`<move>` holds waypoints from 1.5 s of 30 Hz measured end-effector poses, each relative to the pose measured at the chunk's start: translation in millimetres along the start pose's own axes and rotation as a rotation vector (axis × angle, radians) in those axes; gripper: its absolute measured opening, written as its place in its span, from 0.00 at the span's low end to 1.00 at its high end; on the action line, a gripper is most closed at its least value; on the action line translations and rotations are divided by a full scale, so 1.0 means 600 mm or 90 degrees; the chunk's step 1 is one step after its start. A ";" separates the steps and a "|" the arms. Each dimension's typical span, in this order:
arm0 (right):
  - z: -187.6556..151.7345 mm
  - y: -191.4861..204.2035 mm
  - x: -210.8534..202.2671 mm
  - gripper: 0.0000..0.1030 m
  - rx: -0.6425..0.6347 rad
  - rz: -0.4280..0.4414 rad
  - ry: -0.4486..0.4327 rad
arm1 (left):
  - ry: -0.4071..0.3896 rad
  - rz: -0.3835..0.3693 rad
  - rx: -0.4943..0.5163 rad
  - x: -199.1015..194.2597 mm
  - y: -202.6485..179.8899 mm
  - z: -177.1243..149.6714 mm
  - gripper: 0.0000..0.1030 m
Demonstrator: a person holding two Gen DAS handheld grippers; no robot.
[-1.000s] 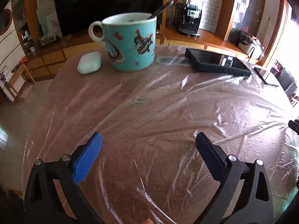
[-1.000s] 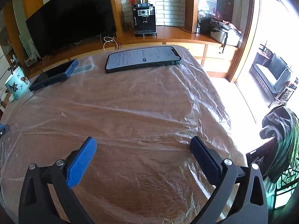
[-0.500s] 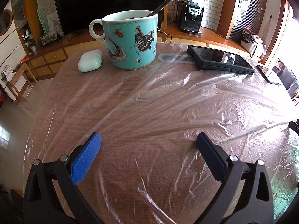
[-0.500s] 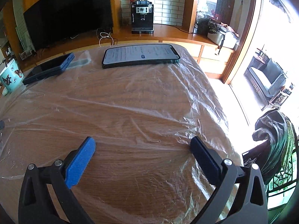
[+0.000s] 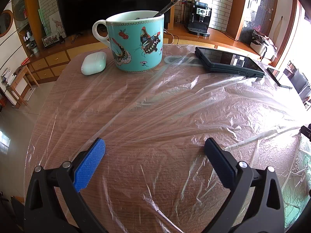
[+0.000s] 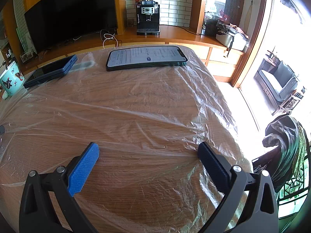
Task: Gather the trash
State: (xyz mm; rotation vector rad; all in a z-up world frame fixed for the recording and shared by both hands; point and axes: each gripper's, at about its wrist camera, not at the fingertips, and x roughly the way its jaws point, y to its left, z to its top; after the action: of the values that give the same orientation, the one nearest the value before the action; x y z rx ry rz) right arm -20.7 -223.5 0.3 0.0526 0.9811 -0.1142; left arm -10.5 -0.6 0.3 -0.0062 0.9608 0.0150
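Note:
A sheet of crinkled clear plastic film (image 5: 184, 104) lies spread over the round wooden table (image 5: 48, 97). It runs under a dark phone and up to the mug. My left gripper (image 5: 154, 142) is open just above the film near the table's front, nothing between its blue pads. In the right wrist view the same film (image 6: 136, 104) covers the table out to its right edge. My right gripper (image 6: 148, 146) is open low over it, with a taut crease running between its fingertips.
A teal butterfly mug (image 5: 136, 44) with a spoon stands at the back beside a white earbud case (image 5: 93, 63). A dark cased phone (image 5: 229, 61) lies on the film. A lit phone (image 6: 145, 57) and the dark phone (image 6: 50, 70) lie at the far edge.
The left wrist view has swung so the mug sits nearer the middle. The film's creases have pulled into tighter ridges. Both grippers stay open.

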 end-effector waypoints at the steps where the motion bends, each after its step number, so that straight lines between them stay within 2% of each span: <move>1: 0.001 0.000 -0.001 0.97 0.000 0.000 0.000 | 0.000 0.000 0.000 0.000 0.000 0.001 0.99; 45: 0.001 0.000 -0.001 0.97 0.000 0.000 0.000 | 0.000 -0.006 0.009 0.003 0.000 -0.001 0.99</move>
State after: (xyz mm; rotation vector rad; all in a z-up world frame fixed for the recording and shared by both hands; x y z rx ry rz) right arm -20.4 -223.3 1.0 0.0532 0.9808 -0.1142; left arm -9.8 -0.3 -1.3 0.0024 0.9613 -0.0009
